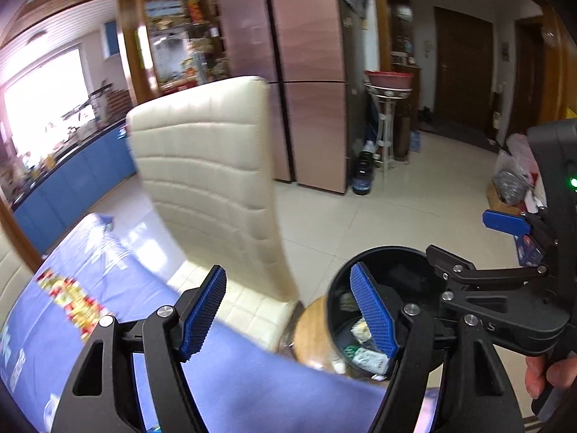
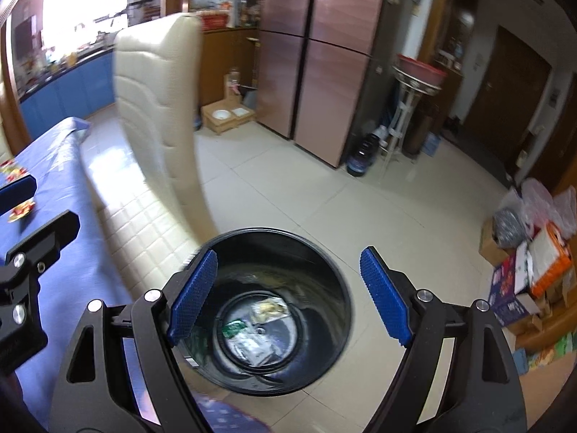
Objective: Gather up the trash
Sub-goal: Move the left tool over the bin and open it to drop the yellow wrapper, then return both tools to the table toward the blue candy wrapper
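Tiled floor (image 2: pixel 324 195), blue-clothed table (image 2: pixel 68 252) on the left, cream chair (image 2: pixel 158 115) beside it. Black bin (image 2: pixel 335 274) on floor by chair, wrappers (image 2: pixel 252 339) at its bottom. Right tool (image 2: pixel 288 296) over bin, spread, empty. Left tool (image 1: pixel 295 314) above table edge, spread, empty.

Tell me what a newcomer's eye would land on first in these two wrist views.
The round black trash bin on the tiled floor fills the centre of the right wrist view, with crumpled wrappers at its bottom; the open right gripper hangs over it, nothing between its blue pads. Beside the bin stands a cream quilted chair, pushed up to a table under a blue patterned cloth. The left gripper is open and empty too.
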{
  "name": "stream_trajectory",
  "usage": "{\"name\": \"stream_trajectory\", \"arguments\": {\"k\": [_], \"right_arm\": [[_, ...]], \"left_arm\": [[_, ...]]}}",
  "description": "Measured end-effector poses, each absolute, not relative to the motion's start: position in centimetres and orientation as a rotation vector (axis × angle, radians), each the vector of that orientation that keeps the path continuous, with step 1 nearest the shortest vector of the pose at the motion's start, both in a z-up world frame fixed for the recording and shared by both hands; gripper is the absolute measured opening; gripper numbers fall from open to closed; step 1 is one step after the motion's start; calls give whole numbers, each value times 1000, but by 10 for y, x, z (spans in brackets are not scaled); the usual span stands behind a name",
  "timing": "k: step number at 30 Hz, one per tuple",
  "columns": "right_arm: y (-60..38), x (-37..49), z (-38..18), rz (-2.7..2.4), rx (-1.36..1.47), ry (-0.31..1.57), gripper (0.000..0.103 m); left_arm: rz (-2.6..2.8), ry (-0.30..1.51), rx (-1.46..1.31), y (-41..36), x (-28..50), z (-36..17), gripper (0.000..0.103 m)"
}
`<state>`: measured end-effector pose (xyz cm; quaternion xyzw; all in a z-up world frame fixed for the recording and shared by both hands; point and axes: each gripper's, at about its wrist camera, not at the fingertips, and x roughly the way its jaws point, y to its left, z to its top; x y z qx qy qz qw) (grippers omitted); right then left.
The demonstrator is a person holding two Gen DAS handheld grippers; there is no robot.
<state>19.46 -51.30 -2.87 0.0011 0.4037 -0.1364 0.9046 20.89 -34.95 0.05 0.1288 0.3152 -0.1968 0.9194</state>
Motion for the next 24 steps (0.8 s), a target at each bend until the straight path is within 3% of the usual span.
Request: {"name": "stream_trajectory", "arguments": {"k": [16, 19, 24], "right_arm": [[-355, 188, -24, 37, -116, 831, 83], [-323, 184, -25, 98, -141, 833, 85], [-284, 173, -33, 176, -168, 851, 87]], "left_arm": [[-123, 691, 161, -194, 166, 3, 70], [-57, 709, 127, -163, 156, 0, 80], [43, 739, 81, -117, 136, -8, 84]]}}
